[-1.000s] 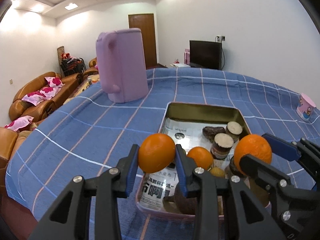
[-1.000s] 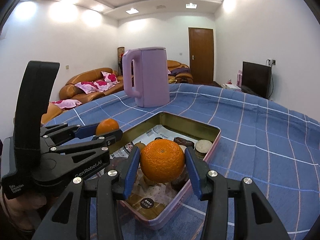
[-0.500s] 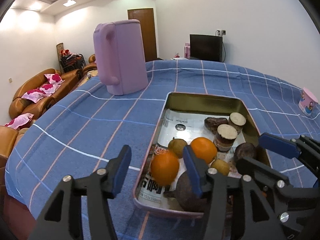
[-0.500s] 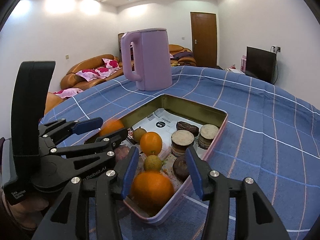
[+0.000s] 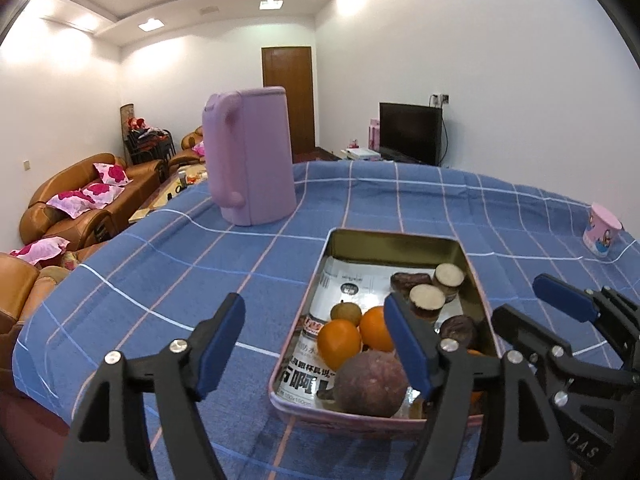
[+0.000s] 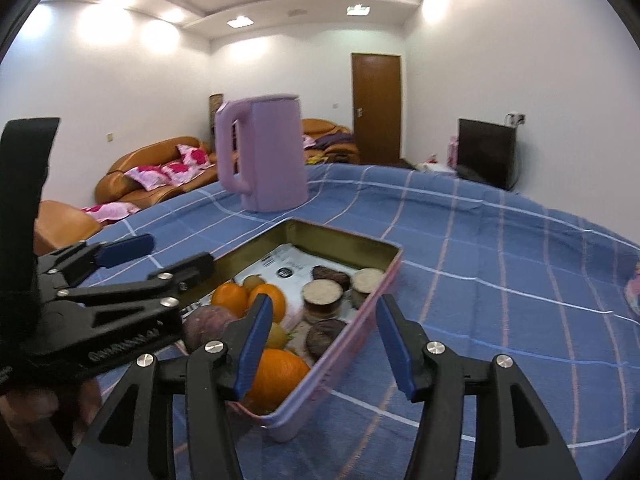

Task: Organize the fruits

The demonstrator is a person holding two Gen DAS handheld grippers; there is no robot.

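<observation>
Left gripper (image 5: 316, 346): fingers spread wide, gripping nothing, positioned above the near left edge of the tin.
Right gripper (image 6: 324, 340): fingers released and apart, nothing between them, over the tin's near right rim.
Container: rectangular pink-sided metal tin (image 5: 394, 240) lined with printed paper, resting on the blue checked table (image 5: 200, 264).
Fruits: three round oranges (image 5: 338, 344) lie inside the tin beside a dark purple round fruit (image 5: 370, 382), small brownish-green fruits and cut brown pieces.
Background: tall lilac plastic kettle (image 5: 250, 156) upright on the table beyond the tin.
</observation>
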